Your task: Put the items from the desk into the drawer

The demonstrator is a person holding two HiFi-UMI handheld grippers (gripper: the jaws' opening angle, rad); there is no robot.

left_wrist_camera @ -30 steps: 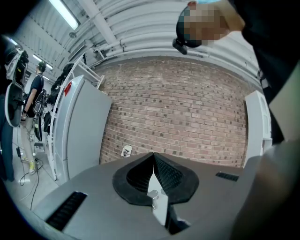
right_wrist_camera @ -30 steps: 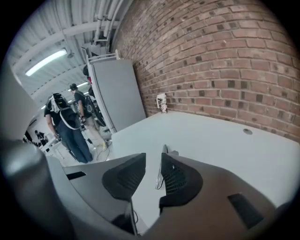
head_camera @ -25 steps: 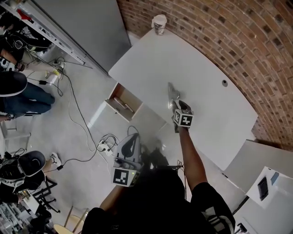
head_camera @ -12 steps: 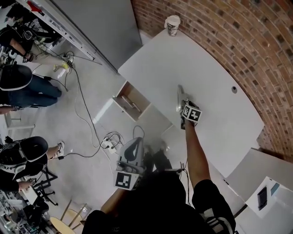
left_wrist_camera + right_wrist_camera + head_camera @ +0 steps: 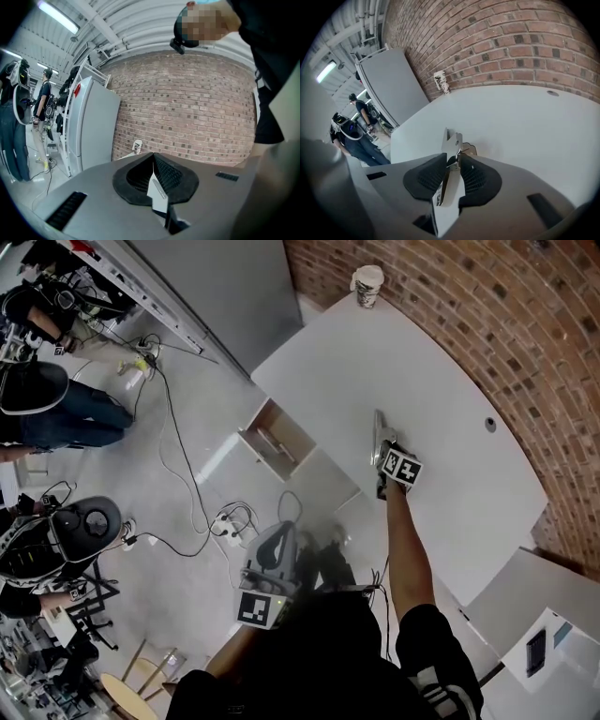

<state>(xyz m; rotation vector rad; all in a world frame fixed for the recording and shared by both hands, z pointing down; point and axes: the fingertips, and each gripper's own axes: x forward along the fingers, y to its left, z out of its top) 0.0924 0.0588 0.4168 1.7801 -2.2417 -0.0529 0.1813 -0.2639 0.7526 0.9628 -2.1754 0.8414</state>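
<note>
— Where was the slim silver metal tool (image 5: 378, 430)?

— On the white desk (image 5: 469, 399), near its front edge. Possibly a stapler; I couldn't be sure. The right claw (image 5: 452, 159) had just been closing, and its pads pinched the tool, not yet lifted.

— And the left claw (image 5: 153, 159)?

— Closed on nothing, held low, off the desk.

— Progress?

— Early, I'd judge. The open wooden drawer (image 5: 274, 439) sat below the desk's edge, its contents too small to read. A white paper cup (image 5: 367, 285) stood at the far corner, well apart.
</note>
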